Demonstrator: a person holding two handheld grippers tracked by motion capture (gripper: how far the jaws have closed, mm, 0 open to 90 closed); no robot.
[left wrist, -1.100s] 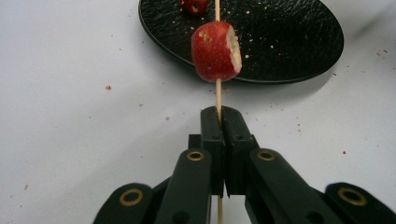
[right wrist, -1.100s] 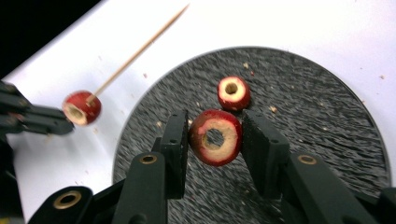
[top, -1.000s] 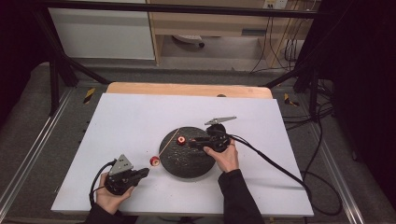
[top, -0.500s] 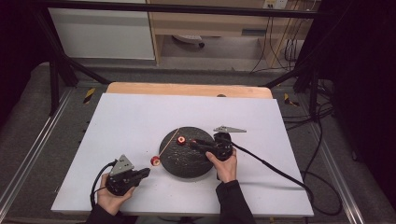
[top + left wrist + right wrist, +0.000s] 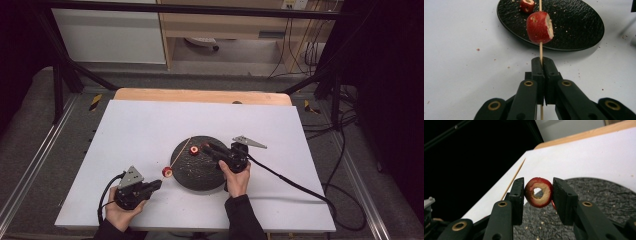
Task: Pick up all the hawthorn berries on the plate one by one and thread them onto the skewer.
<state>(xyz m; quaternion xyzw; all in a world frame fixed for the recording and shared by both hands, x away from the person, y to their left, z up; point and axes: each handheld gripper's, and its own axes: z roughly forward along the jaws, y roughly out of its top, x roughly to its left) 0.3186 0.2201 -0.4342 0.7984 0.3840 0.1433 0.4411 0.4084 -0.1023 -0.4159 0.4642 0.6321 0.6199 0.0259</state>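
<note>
Shifted slightly leftward over the plate (image 5: 200,175), right gripper (image 5: 206,148) pinches a cored fruit ring (image 5: 538,192) at frame centre, needing its hole aligned with the skewer (image 5: 540,51) clamped in the closed left gripper (image 5: 159,183).

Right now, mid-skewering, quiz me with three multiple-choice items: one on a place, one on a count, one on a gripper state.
1. Where does the skewer's far end lie?
A. over the plate
B. off the table
C. on the wooden edge

2. How many fruit pieces are on the skewer?
A. none
B. one
C. three

3. What is the right gripper doing?
A. open, holding nothing
B. shut on the skewer
C. shut on a cored fruit piece

A: the skewer runs from the left gripper over the plate.
B: a single threaded piece sits on the stick.
C: the right gripper has its fingers pressed against the cored piece.
</note>
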